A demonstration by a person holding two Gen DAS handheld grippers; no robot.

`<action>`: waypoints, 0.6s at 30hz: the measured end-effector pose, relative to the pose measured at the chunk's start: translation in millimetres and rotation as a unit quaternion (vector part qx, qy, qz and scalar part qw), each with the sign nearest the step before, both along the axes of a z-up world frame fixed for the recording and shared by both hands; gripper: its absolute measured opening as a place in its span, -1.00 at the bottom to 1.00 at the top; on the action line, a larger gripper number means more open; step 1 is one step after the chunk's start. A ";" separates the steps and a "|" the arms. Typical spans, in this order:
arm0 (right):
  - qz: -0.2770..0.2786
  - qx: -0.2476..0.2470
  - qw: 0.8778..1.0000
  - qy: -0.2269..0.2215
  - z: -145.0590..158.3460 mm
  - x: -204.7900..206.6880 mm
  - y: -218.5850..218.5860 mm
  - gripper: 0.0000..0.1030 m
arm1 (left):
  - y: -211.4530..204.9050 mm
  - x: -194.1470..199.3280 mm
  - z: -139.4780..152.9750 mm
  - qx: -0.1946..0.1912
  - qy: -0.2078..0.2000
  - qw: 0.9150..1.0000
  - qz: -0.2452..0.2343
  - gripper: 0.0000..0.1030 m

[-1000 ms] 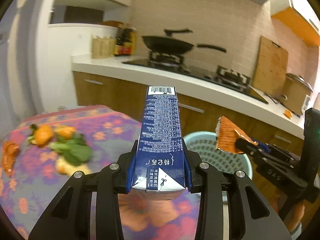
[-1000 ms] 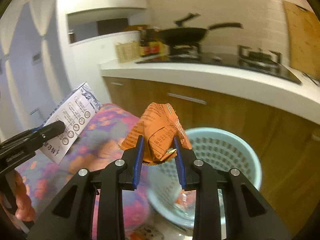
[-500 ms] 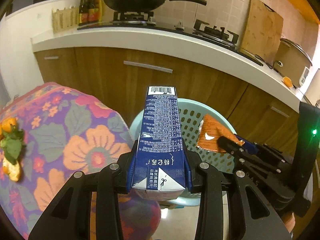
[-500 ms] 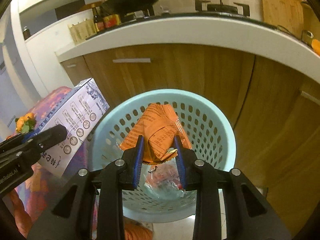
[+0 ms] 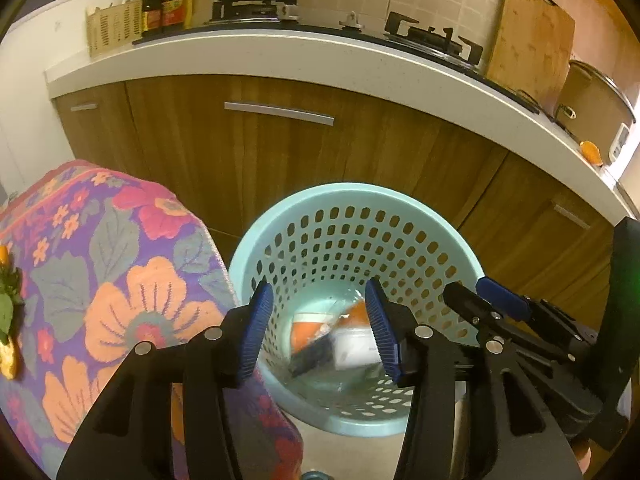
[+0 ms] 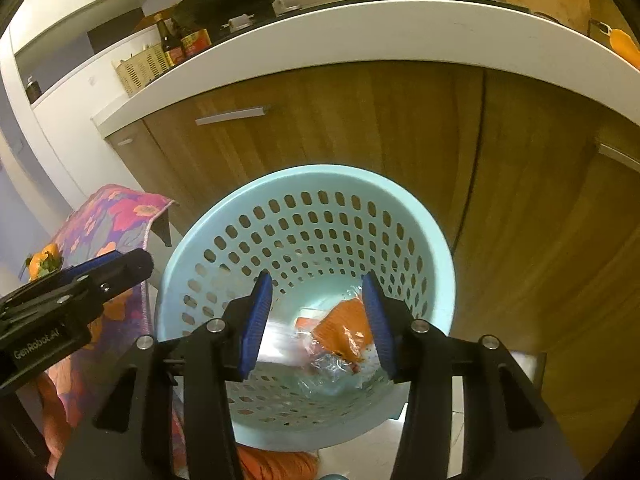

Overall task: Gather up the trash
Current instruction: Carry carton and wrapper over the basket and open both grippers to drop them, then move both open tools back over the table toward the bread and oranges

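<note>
Trash is in the basket (image 5: 404, 204) now: orange wrapper (image 6: 346, 326) and a blurred blue-and-white carton (image 5: 332, 350) lie at the bottom among clear plastic, the carton possibly not yet settled.

Left tool (image 5: 318, 322): jaws have just been opening, spread, nothing between the pads. Right tool (image 6: 316, 316): same, just opened, spread and empty. Both hang above the basket mouth, pointing down into it; right tool sits just right of the left one over the basket's right rim.

Risks from here, my read:
- The two tools are close together over the basket. Pulling either back carelessly could knock them together.
- Dipping lower could hook a finger on the perforated basket wall; it looks light, so a snag could tip it and spill what's inside.
- Flowered cloth (image 5: 132, 300) on the desk hangs just left of the basket, touching or nearly touching its rim. Swinging the left tool back that way could catch the cloth edge and drag it.
- Orange and green scraps (image 6: 42, 266) on the desk left of the basket look uncollected, so the job probably isn't finished.
</note>
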State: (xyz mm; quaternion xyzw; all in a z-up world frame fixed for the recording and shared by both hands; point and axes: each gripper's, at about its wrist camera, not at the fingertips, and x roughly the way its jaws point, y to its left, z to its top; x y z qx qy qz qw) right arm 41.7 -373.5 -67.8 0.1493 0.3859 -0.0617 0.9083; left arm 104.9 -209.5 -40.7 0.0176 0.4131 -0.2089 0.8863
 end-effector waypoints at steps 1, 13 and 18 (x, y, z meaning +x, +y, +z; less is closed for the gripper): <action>-0.001 0.002 1.000 -0.001 0.9 -0.7 -1.0 -0.16 | 0.9 -1.1 0.9 -0.002 -0.001 1.000 0.000 -0.10; 0.021 -0.013 0.999 -0.026 21.0 -4.5 22.3 -0.16 | 30.4 -19.7 25.5 -0.024 -0.040 0.999 0.014 -0.07; 0.039 -0.022 0.998 -0.039 32.5 -6.9 42.7 -0.16 | 54.3 -31.1 39.9 -0.035 -0.061 0.997 0.030 -0.03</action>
